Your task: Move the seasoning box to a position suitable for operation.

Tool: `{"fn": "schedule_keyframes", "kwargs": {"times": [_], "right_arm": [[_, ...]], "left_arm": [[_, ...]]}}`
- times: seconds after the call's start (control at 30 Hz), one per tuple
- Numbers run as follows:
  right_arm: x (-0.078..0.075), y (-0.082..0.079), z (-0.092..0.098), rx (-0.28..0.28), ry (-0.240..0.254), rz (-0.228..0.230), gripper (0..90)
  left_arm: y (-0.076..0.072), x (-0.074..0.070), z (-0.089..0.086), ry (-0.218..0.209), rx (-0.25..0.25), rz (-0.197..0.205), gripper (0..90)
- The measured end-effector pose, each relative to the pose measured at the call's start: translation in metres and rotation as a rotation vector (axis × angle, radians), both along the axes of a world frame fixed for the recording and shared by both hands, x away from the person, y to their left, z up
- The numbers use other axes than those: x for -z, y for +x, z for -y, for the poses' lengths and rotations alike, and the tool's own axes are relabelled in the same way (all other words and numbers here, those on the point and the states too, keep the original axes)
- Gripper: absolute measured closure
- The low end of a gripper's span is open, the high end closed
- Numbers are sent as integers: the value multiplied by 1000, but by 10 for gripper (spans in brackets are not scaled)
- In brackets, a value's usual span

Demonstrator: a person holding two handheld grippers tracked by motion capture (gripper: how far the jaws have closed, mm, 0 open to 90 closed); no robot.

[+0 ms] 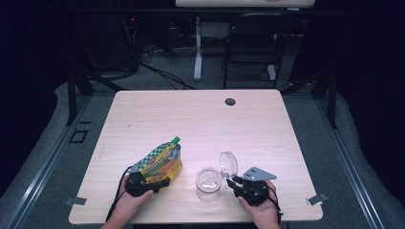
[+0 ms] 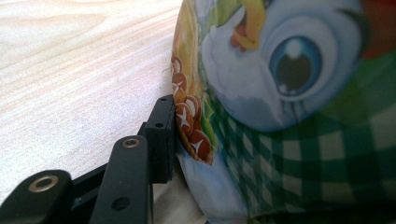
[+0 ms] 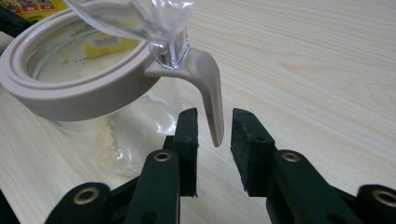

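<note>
Pouch [image 1: 162, 163] printed with green checks and a cartoon face lies flat on the pale wooden table [image 1: 200, 119], its green cap pointing away from the person, its near end between the jaws of the left gripper [image 1: 152, 183]. In the left gripper view one black pad [image 2: 161, 137] sits against the pouch's edge, touching the printed film [image 2: 280, 116]; the other pad is hidden behind the bulging pouch, so whether the jaws truly press on it from both sides cannot be told. They stand partly parted around the pouch's width.

Next in size, the clear jar [image 1: 208, 183] stands upright on the table, off to the side of the left gripper's jaws and just ahead of the right gripper's [image 1: 232, 182] jaws. It has a beige ring [image 3: 70, 93] around its mouth and a clear round lid [image 1: 229, 163] swung up and open on its hinge. A little pale powder shows at the jar's bottom.

Smallest, the beige tab [image 3: 210, 100] curves down from the hinge of the lid and hangs in the gap between the right gripper's [image 3: 214, 140] two pads. The jaws are parted, with wood visible on either side of the tab's tip, so neither pad presses on it; the left-hand pad [image 3: 187, 140] stands nearer to it than the other
</note>
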State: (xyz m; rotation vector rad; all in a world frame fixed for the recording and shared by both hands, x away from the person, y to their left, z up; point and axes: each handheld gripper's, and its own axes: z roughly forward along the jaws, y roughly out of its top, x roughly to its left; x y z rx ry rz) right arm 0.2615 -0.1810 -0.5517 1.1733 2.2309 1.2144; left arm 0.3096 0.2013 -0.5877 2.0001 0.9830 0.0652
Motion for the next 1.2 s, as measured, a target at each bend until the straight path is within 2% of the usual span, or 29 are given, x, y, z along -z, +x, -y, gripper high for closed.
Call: {"fn": "schedule_keyframes", "kwargs": {"times": [0.37, 0.4, 0.43, 0.47, 0.53, 0.7, 0.87, 0.97, 1.1, 1.17, 1.2], "right_arm": [[-1, 0, 1, 2, 7, 3, 719], [-1, -1, 1, 3, 5, 3, 718], [-2, -1, 1, 2, 5, 3, 717], [-2, -1, 1, 2, 4, 4, 717], [-2, -1, 1, 2, 9, 5, 716], [-2, -1, 2, 0, 3, 4, 714], [-3, -2, 2, 0, -2, 10, 712], [-3, -2, 3, 2, -4, 10, 711], [-4, -4, 4, 10, 0, 15, 707], [-4, -5, 5, 9, 2, 14, 706], [-5, -6, 6, 11, -4, 15, 703]], "left_arm": [[-2, -8, -1, 19, -6, 41, 565], [-3, -11, -1, 51, -1, 65, 565], [-3, -11, -1, 51, -1, 65, 565], [-4, -14, 1, 84, 3, 90, 565], [-5, -16, 1, 112, 16, 115, 565], [-8, -20, 4, 139, 24, 147, 565], [-10, -26, 6, 194, 23, 201, 566], [-11, -28, 7, 199, 21, 212, 566], [-12, -33, 8, 253, 10, 263, 566], [-13, -34, 9, 253, 1, 270, 566], [-13, -37, 9, 272, -7, 294, 566]]}}
